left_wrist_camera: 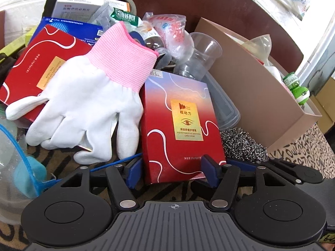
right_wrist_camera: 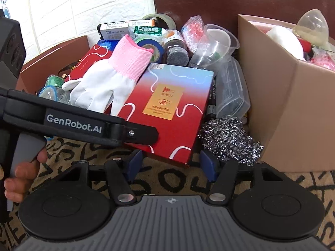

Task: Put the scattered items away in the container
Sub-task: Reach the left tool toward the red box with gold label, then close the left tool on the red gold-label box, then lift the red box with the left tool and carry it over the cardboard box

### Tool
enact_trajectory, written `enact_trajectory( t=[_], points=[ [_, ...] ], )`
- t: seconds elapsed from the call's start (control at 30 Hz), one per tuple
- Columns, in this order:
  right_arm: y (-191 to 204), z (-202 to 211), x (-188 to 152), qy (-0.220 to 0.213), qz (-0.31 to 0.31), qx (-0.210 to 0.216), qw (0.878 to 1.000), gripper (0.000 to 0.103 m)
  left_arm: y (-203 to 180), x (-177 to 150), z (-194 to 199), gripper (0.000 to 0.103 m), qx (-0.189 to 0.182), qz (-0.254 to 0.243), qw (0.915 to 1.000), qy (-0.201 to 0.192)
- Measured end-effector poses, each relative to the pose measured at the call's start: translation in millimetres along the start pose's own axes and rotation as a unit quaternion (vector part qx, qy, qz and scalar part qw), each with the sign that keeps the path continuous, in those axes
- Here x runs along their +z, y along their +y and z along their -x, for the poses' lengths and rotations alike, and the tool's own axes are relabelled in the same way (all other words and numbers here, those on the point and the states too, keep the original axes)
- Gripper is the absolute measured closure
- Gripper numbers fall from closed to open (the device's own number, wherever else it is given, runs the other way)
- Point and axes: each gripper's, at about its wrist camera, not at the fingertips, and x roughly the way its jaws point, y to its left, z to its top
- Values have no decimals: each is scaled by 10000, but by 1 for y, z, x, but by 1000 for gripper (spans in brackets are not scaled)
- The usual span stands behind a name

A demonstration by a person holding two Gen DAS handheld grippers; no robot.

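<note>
A red eye-cream box [left_wrist_camera: 180, 125] [right_wrist_camera: 167, 108] lies tilted on the pile, with a white glove with a pink cuff [left_wrist_camera: 88, 104] [right_wrist_camera: 104, 83] resting on its left edge. My left gripper [left_wrist_camera: 171, 168] is open, and its blue pads flank the box's near end, the right pad in front of the box's corner. In the right wrist view my right gripper [right_wrist_camera: 171, 165] is open around the same box's near corner without pressing it. A steel scourer [left_wrist_camera: 242, 144] [right_wrist_camera: 228, 138] sits just past the right pad. The tan cardboard container [left_wrist_camera: 251, 96] [right_wrist_camera: 293, 104] stands to the right, holding several items.
A second red box [left_wrist_camera: 37, 71], medicine boxes [left_wrist_camera: 83, 4], clear cups [left_wrist_camera: 201, 54], a jar [right_wrist_camera: 175, 50] and tape rolls [right_wrist_camera: 150, 48] are heaped behind. The left tool's black body [right_wrist_camera: 73, 123] and a hand [right_wrist_camera: 21, 179] cross the right view. A patterned cloth [right_wrist_camera: 167, 184] covers the table.
</note>
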Motion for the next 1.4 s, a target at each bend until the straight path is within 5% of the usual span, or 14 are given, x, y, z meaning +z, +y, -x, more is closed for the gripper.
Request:
enact_trajectory(
  t=[0.07, 0.27, 0.6, 0.93, 1.2, 1.27, 1.4],
  points=[
    [2, -1, 0, 10, 33, 46, 10000, 42, -1, 0, 0, 42, 41, -34, 10000, 4],
    [5, 6, 1, 90, 31, 55, 9999, 50, -5, -1, 16, 49, 114, -107, 9998, -87],
    [24, 48, -19, 259, 185, 55, 9995, 51, -36, -34, 60, 48, 183, -491, 9985, -184],
    [52, 102, -68, 559, 515, 254, 9968, 51, -45, -97, 108, 47, 24, -196, 9998, -10],
    [64, 134, -102, 726, 539, 341, 9953, 49, -52, -139, 126, 34, -186, -246, 9990, 326],
    [64, 137, -105, 692, 509, 361, 9956, 47, -53, -144, 126, 23, -248, -260, 9984, 427],
    [63, 136, -105, 663, 496, 329, 9960, 43, -53, -143, 127, 14, -12, -315, 9991, 275]
  ],
)
